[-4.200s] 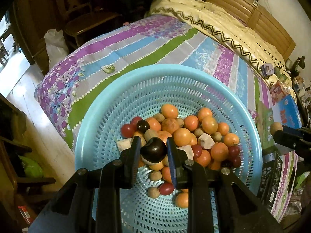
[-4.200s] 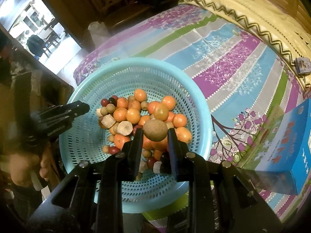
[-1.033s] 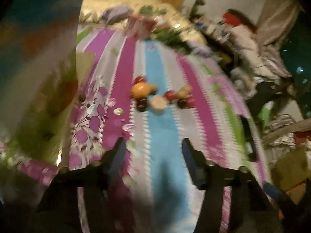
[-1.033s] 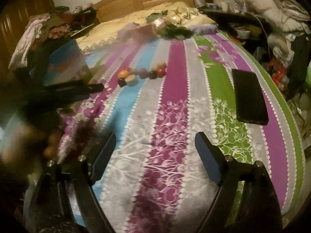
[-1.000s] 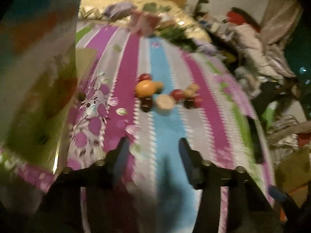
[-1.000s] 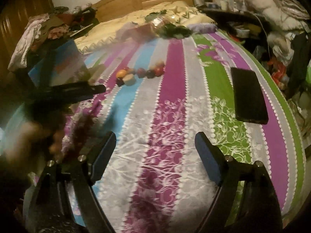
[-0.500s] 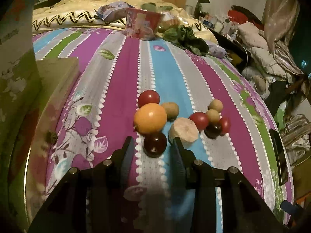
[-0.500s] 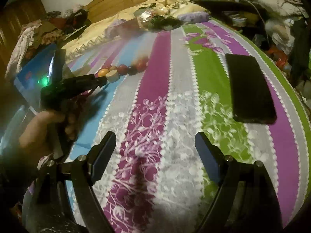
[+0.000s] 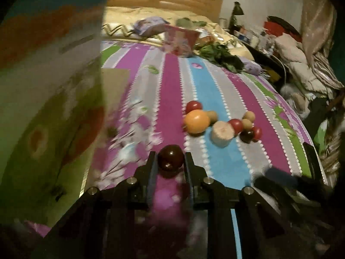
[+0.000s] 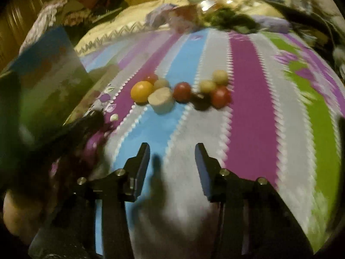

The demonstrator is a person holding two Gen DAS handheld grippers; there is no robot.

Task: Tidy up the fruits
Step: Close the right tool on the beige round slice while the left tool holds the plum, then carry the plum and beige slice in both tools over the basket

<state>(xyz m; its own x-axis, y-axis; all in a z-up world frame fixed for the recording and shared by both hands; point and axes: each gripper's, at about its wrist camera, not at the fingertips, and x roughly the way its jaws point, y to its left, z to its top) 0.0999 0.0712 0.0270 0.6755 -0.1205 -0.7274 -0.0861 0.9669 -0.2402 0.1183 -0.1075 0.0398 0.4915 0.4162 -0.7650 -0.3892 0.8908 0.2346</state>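
My left gripper (image 9: 169, 161) is shut on a dark red round fruit (image 9: 170, 158) and holds it above the striped bedspread, short of the fruit group. That group lies ahead: an orange (image 9: 196, 121), a pale cut chunk (image 9: 222, 133), red fruits (image 9: 236, 124) and small tan ones (image 9: 248, 115). In the right wrist view the same group shows, with the orange (image 10: 142, 91), the pale chunk (image 10: 161, 102) and a red fruit (image 10: 182, 92). My right gripper (image 10: 172, 151) is open and empty over the bedspread, well short of the fruits. The left gripper (image 10: 86, 122) shows blurred at the left.
A blue and green box (image 9: 43, 86) stands close on the left and also shows in the right wrist view (image 10: 43, 79). Leafy greens (image 9: 220, 57) and a pink packet (image 9: 181, 41) lie at the far end by the wooden headboard (image 9: 163, 0). Clothes pile up at the right (image 9: 301, 60).
My left gripper has shut on the dark red fruit beside the orange and drawn it back from the group. My right gripper has moved closer to the fruits and narrowed its opening.
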